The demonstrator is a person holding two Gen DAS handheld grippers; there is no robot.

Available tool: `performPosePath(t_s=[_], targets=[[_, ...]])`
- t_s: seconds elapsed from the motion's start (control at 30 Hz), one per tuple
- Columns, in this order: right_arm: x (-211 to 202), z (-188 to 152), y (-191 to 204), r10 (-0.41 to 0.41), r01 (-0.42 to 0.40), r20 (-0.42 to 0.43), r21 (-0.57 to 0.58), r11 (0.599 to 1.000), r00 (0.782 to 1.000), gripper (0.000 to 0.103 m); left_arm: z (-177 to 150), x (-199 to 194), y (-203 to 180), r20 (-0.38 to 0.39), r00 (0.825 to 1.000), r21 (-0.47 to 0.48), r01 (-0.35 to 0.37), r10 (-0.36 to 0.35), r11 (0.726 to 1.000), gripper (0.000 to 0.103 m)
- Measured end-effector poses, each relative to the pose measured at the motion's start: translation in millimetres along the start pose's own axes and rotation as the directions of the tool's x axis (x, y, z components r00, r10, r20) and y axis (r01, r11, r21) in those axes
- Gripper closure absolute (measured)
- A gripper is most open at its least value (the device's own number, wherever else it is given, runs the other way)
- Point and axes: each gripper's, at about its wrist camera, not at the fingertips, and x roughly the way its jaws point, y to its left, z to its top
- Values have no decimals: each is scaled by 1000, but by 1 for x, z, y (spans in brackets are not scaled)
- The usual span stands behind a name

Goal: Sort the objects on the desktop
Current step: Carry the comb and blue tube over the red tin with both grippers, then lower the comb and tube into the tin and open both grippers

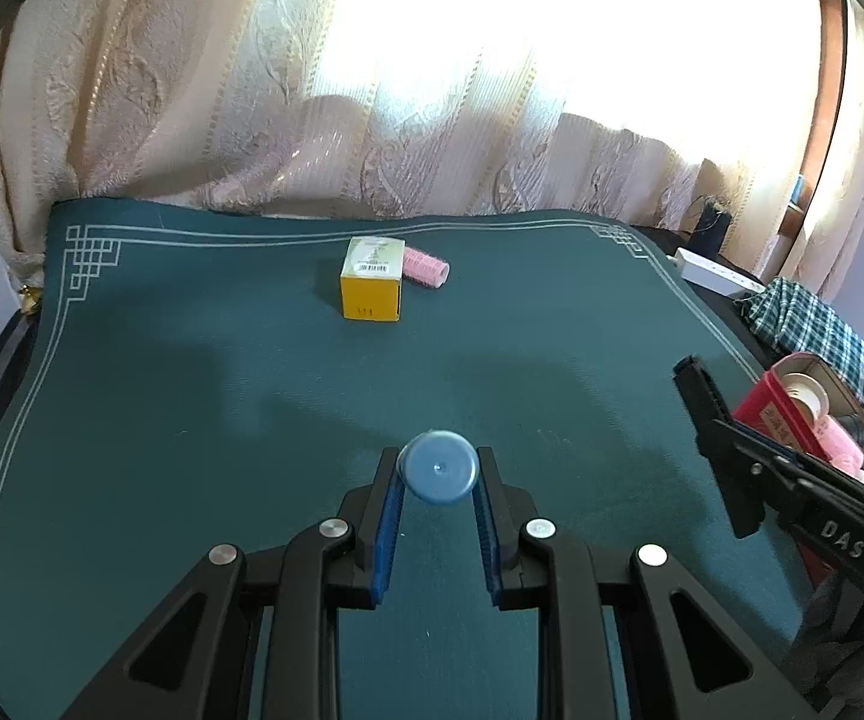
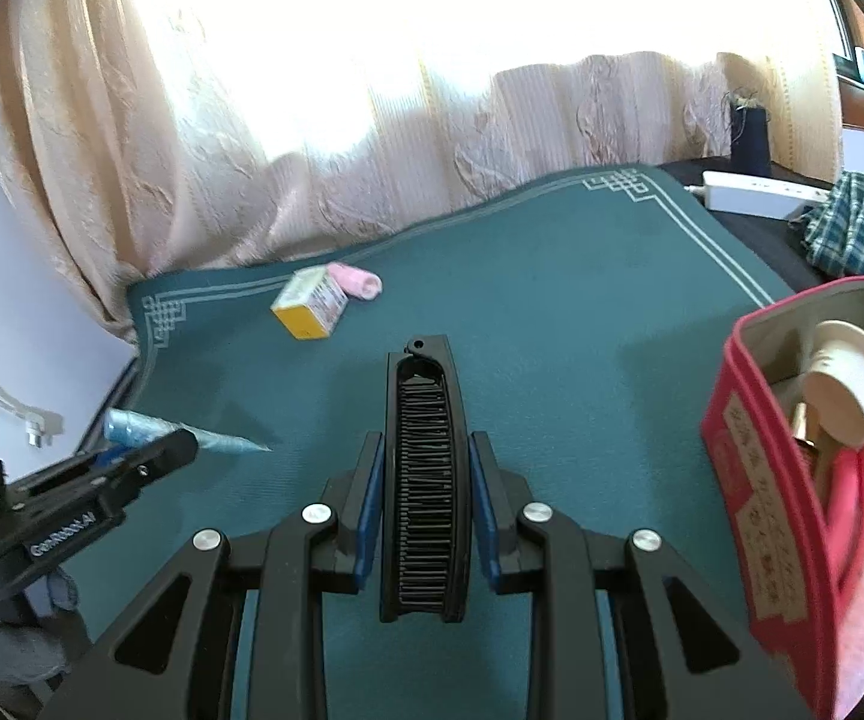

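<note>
The left gripper (image 1: 439, 474) pinches a blue cone-shaped item (image 1: 439, 467) at its wide end, its tip pointing away over the green mat (image 1: 192, 390). The right gripper (image 2: 426, 480) is clamped on a black folding comb (image 2: 423, 480), held lengthwise between the pads. Both loads look bound for the red tin (image 2: 750, 438) at the mat's right edge, which already holds a beige spool (image 2: 846, 396) and pink pieces. To do this well, the comb should likely go in first, tilted end-down into the free gap beside the spool, then let go only once it is inside the rim. The left load should wait clear of the right hand. A yellow box (image 1: 372, 285) and pink roller (image 1: 426, 267), touching, remain near the far edge.
</note>
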Motion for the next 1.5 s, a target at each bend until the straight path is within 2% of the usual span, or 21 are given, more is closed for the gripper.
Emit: performPosePath(t_s=[0.17,0.37,0.53,0.73,0.9,1.07,1.5], targets=[[-34,-1,-7,-5,4,47,16,1000,999,74,2,-16,-17,27,999,31,24,-25,999,79],[-86,-6,-43,-67,60,112,66,996,991,74,5,-29,-58,39,993,88,107,-110,990,79],[-132,-13,-81,-160,140,152,134,981,975,74,5,-38,-101,34,980,142,191,-198,971,79],[-176,-24,-124,-258,216,174,228,949,950,74,4,-47,-156,14,955,214,287,-296,934,79],[-190,-30,-141,-290,242,175,252,937,941,74,3,-50,-198,-20,933,264,352,-360,898,79],[-193,-34,-148,-298,248,174,262,933,938,74,-2,-49,-230,-52,919,303,387,-390,871,79],[-198,-40,-160,-288,237,171,264,935,942,74,-20,-45,-269,-167,879,348,476,-446,807,79]])
